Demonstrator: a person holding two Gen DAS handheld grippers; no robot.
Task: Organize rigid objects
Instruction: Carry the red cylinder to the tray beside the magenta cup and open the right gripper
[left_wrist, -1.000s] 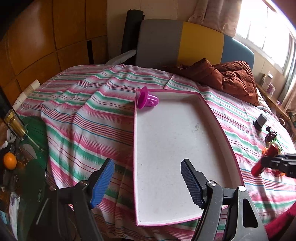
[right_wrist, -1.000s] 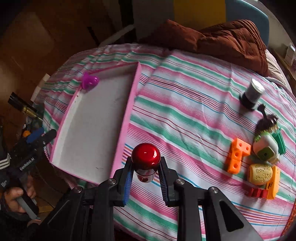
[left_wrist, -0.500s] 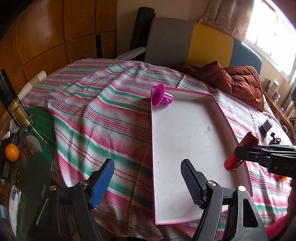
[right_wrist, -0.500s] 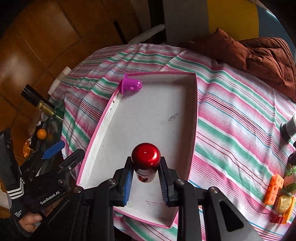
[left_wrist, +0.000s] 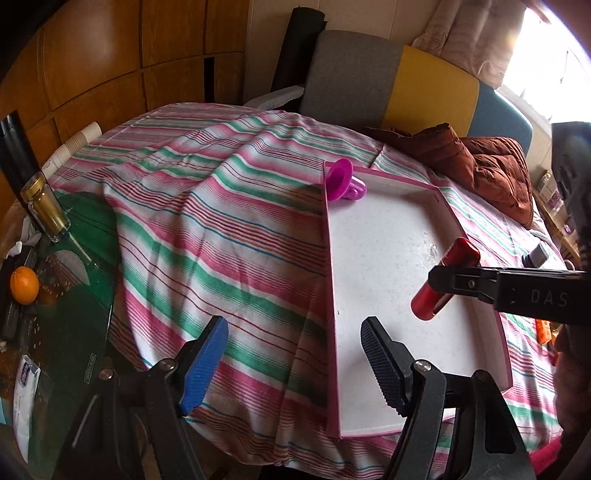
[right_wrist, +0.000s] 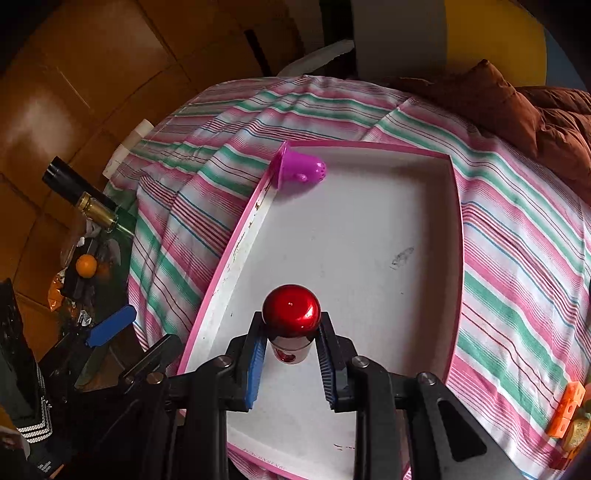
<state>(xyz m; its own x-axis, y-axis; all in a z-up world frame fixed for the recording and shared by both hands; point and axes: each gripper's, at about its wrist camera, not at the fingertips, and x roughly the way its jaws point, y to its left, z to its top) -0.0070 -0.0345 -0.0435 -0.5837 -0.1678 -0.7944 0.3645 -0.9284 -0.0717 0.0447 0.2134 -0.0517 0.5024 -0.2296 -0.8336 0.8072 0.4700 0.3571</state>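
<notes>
A shallow white tray with a pink rim lies on the striped tablecloth. A magenta funnel-shaped piece rests in its far left corner. My right gripper is shut on a glossy red cylinder with a rounded top and holds it above the tray's near part; it also shows in the left wrist view. My left gripper is open and empty, above the tablecloth at the tray's near left edge.
A brown quilted cloth lies at the far right. Orange blocks and small toys lie right of the tray. A glass side table on the left holds a gold-capped bottle and an orange.
My right gripper has carried the red cylinder leftward from above the tablecloth to above the tray. My left gripper has shifted left and stays open.
</notes>
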